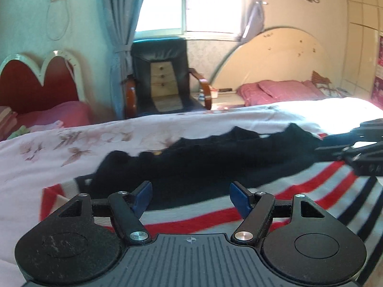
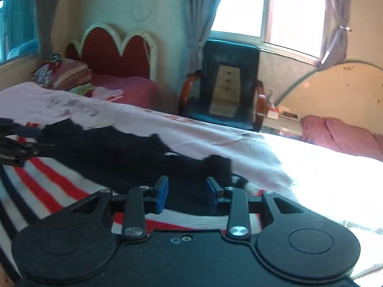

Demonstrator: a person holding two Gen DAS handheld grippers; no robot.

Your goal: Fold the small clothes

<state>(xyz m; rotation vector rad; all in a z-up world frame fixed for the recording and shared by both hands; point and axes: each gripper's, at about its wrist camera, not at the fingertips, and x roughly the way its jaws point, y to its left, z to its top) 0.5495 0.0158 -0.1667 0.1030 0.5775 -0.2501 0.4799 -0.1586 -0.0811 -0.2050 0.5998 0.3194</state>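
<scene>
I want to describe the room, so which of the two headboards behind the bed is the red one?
The scalloped headboard left of the black armchair is red with a white rim. The other headboard, right of the chair, is a plain cream arch.

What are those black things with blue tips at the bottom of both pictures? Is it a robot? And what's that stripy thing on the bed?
No robot: a person holds two hand tools with pinching fingers, each carrying a camera. One picture looks along the left gripper, the other along the right gripper. The blue tips are soft pads. On the bed lies a sweater, dark on top with red, white and dark stripes, waiting to be folded. Both grippers are open above it, holding nothing. Behind stands a black armchair.
</scene>
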